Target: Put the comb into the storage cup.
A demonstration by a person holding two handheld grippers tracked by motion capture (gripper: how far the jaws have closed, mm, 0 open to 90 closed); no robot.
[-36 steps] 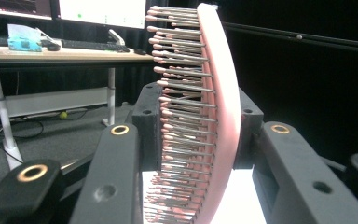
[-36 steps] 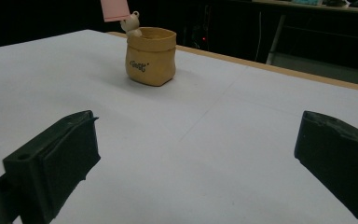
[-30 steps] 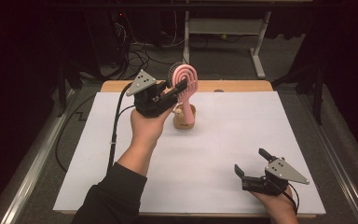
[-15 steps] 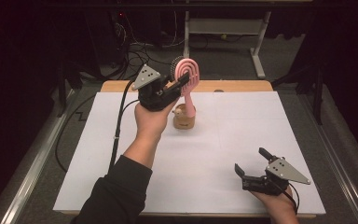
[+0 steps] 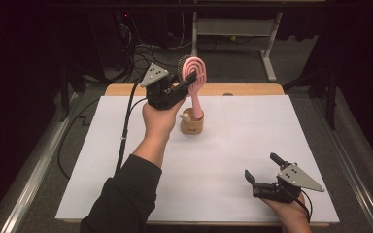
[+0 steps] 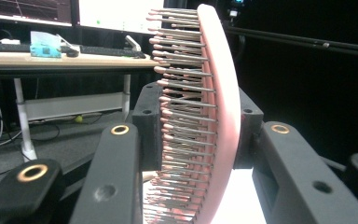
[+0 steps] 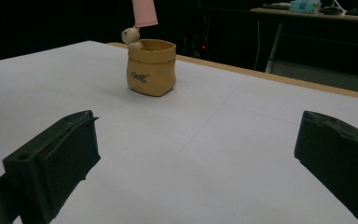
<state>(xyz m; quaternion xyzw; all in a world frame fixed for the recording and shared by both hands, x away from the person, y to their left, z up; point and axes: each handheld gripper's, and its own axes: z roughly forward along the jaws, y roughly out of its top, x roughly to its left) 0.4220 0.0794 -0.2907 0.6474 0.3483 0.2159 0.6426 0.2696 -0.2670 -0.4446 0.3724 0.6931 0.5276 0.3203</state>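
High view: left claw point(image 5: 187, 83) clamped on pink hairbrush point(image 5: 194, 73) above tan cup point(image 5: 192, 125); right claw point(image 5: 263, 169) agape.

Desk point(image 5: 126, 90) with wooden edge and white top, grey carpet floor point(image 5: 39, 160); dark room behind, tangled cables point(image 5: 145, 53), white-legged table point(image 5: 233, 26) beyond; monitors point(image 6: 74, 11), keyboard point(image 6: 98, 49)
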